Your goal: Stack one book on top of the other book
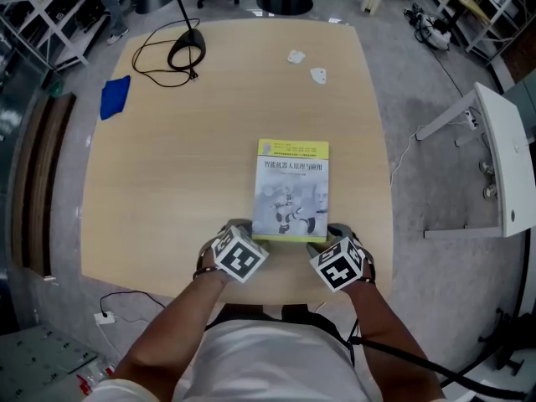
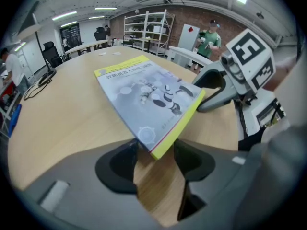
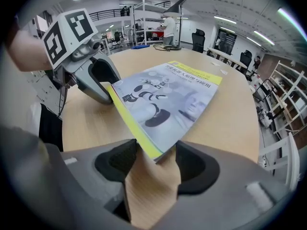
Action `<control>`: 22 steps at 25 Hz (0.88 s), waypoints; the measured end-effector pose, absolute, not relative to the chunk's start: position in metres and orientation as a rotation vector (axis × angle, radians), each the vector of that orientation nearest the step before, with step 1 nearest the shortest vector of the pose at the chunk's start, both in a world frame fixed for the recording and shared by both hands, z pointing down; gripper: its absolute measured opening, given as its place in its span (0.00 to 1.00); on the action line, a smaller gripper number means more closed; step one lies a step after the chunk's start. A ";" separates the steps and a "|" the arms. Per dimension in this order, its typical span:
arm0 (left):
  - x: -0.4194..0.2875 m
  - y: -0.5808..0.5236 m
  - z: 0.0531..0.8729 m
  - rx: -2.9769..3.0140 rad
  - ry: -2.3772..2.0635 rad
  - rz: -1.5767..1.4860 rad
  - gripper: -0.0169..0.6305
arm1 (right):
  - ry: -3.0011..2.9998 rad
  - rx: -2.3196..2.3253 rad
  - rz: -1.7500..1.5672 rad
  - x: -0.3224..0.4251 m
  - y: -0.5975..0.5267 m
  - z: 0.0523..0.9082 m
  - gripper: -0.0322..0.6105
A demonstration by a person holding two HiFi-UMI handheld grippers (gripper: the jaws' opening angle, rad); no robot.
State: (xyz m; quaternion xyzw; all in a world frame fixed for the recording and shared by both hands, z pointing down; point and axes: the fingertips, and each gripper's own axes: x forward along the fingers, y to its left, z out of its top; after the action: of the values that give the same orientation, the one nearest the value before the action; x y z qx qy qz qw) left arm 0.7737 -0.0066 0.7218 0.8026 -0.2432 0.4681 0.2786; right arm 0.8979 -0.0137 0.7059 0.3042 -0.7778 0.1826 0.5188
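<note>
head view. item: light wood table with rounded corners. on it, toward the near edge, one paperback book, grey-blue cover with a robot picture and a yellow band across the top, lying flat with the cover up. left gripper at the book's near left corner, right gripper at its near right corner, each with a cube of square markers. far left of the table: black desk lamp with a looped cable. at the left edge: folded blue cloth. far side: two small white pieces, well apart from the book.

left gripper view. left gripper: jaws apart, dark pads either side of the book's near corner, which sits between them with its yellow edge showing; not clamped. right gripper at the book's other near corner.

right gripper view. right gripper: jaws wide apart, the book's corner between the pads; not clamped. left gripper beside the yellow edge at the other corner. bare table on the right.
</note>
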 end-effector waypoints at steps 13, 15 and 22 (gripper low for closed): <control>0.773 -0.004 0.723 2.200 -0.746 1.301 0.42 | -1.849 0.727 0.350 0.899 -0.015 0.705 0.48; 0.772 -0.004 0.726 2.182 -0.725 1.314 0.42 | -1.841 0.704 0.358 0.898 -0.016 0.706 0.48; 0.769 -0.001 0.728 2.181 -0.754 1.328 0.37 | -1.841 0.741 0.340 0.897 -0.014 0.705 0.47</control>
State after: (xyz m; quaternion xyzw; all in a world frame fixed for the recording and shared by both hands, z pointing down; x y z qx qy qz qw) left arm 0.7685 -0.0015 0.7280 0.7957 -0.2752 0.4845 0.2374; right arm 0.8967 -0.0139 0.7047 0.3111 -0.7726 0.1429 0.5347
